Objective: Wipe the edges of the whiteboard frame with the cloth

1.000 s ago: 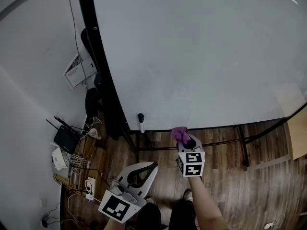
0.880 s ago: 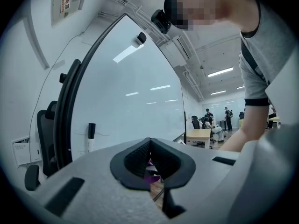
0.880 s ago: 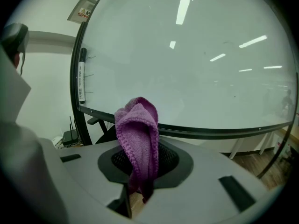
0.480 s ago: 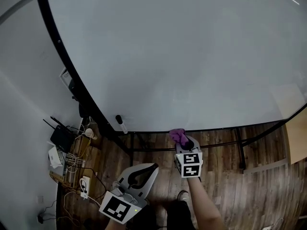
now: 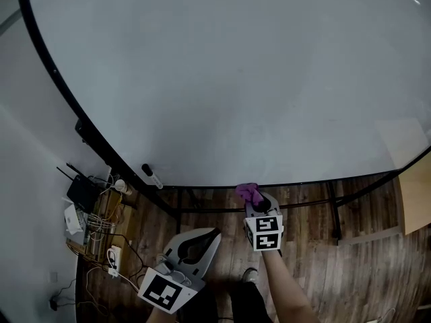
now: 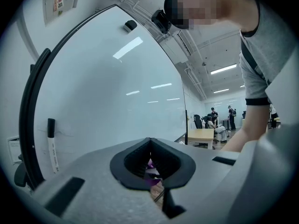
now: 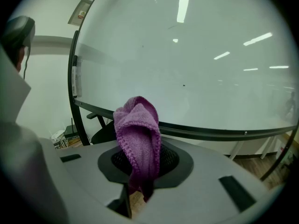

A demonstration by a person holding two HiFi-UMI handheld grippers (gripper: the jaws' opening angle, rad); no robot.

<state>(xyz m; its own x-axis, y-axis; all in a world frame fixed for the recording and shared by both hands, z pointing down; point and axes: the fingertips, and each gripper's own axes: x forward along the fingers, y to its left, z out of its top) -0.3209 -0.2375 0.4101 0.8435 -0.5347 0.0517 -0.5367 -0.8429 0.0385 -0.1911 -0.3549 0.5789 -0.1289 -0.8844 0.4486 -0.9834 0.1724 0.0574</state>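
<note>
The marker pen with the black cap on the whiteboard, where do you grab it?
Take the black-capped white marker pen by the middle of its white barrel, coming straight at the whiteboard from the front. It stands upright, apparently stuck flat to the board beside the black frame, so the jaws should probably close across its thin sides.

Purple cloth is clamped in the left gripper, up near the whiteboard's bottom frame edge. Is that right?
Wrong gripper. The purple cloth is clamped in the right gripper, as the right gripper view shows. The rest holds: it is up near the whiteboard's bottom frame edge.
</note>
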